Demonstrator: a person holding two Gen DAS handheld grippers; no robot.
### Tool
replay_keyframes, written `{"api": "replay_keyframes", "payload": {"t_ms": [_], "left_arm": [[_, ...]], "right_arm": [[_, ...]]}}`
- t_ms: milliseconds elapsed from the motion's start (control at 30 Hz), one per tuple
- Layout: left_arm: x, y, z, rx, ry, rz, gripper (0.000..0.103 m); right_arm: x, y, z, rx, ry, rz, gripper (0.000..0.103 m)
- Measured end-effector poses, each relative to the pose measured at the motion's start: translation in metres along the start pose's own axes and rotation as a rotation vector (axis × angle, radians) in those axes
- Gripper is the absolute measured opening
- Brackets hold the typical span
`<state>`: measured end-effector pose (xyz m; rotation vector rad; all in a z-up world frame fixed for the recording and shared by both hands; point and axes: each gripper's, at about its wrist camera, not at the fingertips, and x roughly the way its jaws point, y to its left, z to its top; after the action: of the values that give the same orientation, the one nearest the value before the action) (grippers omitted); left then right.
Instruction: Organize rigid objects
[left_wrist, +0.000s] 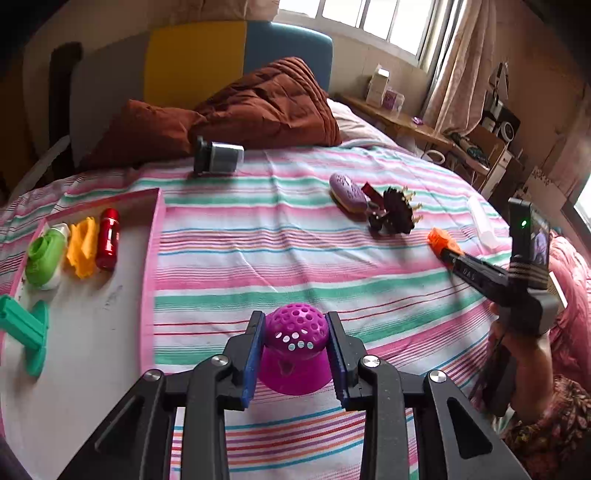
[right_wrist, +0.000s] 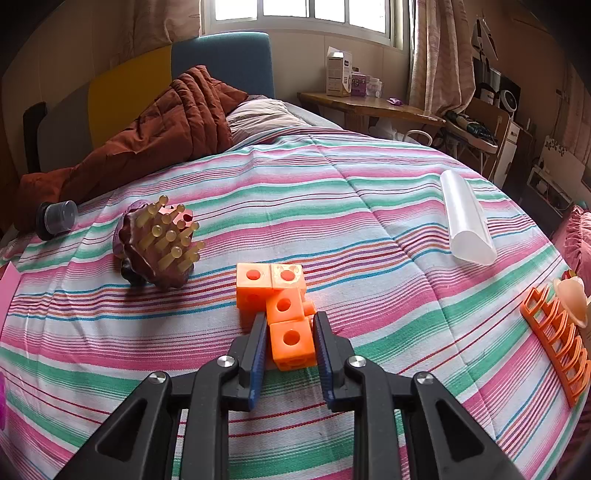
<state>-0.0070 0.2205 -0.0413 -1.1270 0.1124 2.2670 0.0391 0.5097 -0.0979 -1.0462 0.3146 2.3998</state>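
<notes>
A magenta perforated dome-topped cup (left_wrist: 295, 354) stands on the striped bedspread (left_wrist: 295, 266), and my left gripper (left_wrist: 295, 317) is shut on its sides. Left of it lies a pink-rimmed tray (left_wrist: 151, 236) with a green-and-white piece (left_wrist: 46, 258), a yellow piece (left_wrist: 83, 245), a red bottle (left_wrist: 108, 238) and a green stand (left_wrist: 27, 328). My right gripper (right_wrist: 290, 315) is shut on the nearest cube of a chain of orange cubes (right_wrist: 291, 341) that rests on the bed. In the left wrist view the right gripper (left_wrist: 439, 240) shows at the right edge, held by a hand.
A grey jar with a black lid (left_wrist: 218, 157), a purple brush (left_wrist: 347, 190) and a dark bristle brush (right_wrist: 162, 243) lie on the bed. A clear tube (right_wrist: 467, 218) and an orange rack (right_wrist: 557, 343) are at the right. A brown quilt (left_wrist: 266, 103) is piled by the headboard.
</notes>
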Motion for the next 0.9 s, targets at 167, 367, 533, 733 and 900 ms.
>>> {"api": "replay_keyframes", "payload": {"t_ms": [167,367,533,733,900], "left_arm": [[-0.025,0.019,0.006,-0.042,-0.049,-0.005,0.033],[-0.046,0.058,0.009,-0.066,-0.088,0.068,0.033],[-0.045,0.102,0.004,-0.127,-0.073,0.127,0.033],[-0.035,0.139,0.002,-0.170,-0.039,0.176,0.033],[-0.020,0.159,0.006,-0.175,-0.021,0.226,0.033]], "right_arm": [[-0.004,0.003,0.000,-0.015,-0.015,0.000,0.023],[-0.012,0.009,-0.002,-0.033,-0.038,0.003,0.023],[-0.021,0.011,-0.007,-0.036,-0.053,0.018,0.023],[-0.033,0.023,-0.014,-0.082,-0.068,0.028,0.023],[-0.043,0.035,-0.020,-0.117,-0.071,0.040,0.023]]}}
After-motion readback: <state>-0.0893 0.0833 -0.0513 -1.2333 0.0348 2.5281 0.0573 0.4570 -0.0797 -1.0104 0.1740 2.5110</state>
